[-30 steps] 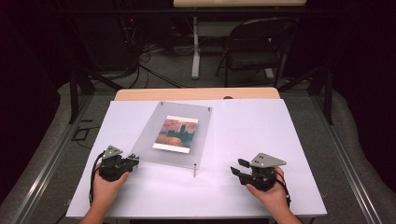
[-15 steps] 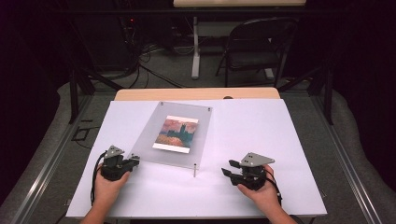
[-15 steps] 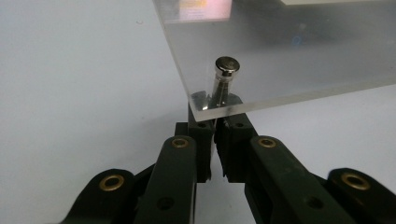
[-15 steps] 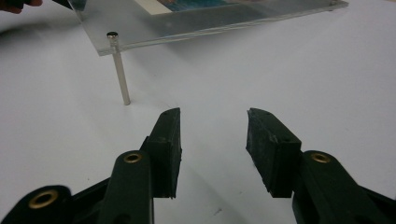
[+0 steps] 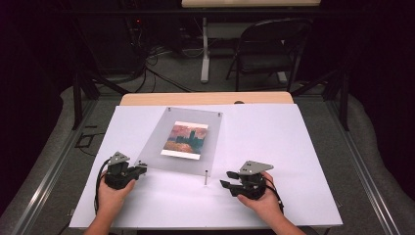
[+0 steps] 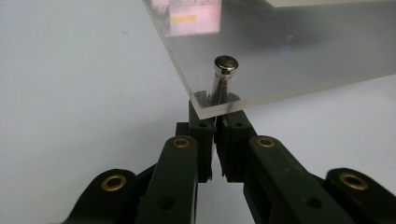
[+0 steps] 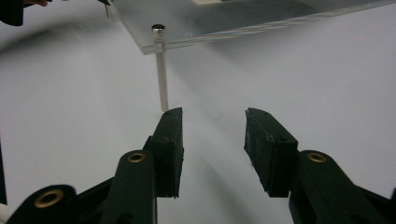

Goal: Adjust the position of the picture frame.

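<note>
A dark room: a folding chair [image 5: 268, 54] (black, empty) stands on grey floor [image 5: 186, 78] beyond the white worktop [image 5: 274, 142], cables [image 5: 156, 58] trailing nearby.

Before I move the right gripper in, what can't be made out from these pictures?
- Left gripper view: what the shut jaws clamp at the metal pin, hidden beneath the acrylic frame corner.
- High view: the far pins, too small.
- Right gripper view: the picture cut off by the top edge.

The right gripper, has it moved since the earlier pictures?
Yes. The right gripper has moved left, closer to the standing metal post of the clear frame.
</note>
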Available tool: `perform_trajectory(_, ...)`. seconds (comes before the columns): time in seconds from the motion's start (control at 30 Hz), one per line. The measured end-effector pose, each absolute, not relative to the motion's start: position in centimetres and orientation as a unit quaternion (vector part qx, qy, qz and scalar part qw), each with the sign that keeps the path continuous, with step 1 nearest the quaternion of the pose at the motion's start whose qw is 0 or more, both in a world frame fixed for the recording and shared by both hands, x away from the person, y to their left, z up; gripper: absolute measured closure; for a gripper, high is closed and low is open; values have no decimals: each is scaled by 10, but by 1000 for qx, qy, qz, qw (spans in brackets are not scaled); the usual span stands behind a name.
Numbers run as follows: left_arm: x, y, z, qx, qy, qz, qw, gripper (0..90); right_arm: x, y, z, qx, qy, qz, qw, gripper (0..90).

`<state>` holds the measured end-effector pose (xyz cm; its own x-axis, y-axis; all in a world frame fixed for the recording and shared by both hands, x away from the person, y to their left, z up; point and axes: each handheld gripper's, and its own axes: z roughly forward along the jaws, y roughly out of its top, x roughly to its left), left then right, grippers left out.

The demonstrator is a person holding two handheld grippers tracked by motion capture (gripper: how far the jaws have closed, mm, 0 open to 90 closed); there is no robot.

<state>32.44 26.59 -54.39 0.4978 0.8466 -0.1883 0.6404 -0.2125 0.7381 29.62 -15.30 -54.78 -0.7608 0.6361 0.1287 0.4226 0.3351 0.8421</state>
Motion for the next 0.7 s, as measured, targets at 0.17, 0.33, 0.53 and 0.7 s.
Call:
perform_trajectory(0.17, 323, 264, -541, 764, 484, 129, 407, 852, 301, -134, -549, 315, 811, 483, 97, 590)
perform_trajectory(0.33, 321, 264, -537, 763, 481, 126, 414, 852, 306, -123, -553, 309, 815, 483, 89, 594)
perform_trajectory(0.53, 316, 260, -532, 762, 473, 119, 426, 852, 312, -113, -556, 309, 811, 490, 80, 623)
perform_trajectory(0.7, 314, 257, -531, 761, 469, 115, 433, 853, 314, -108, -554, 310, 807, 496, 84, 710)
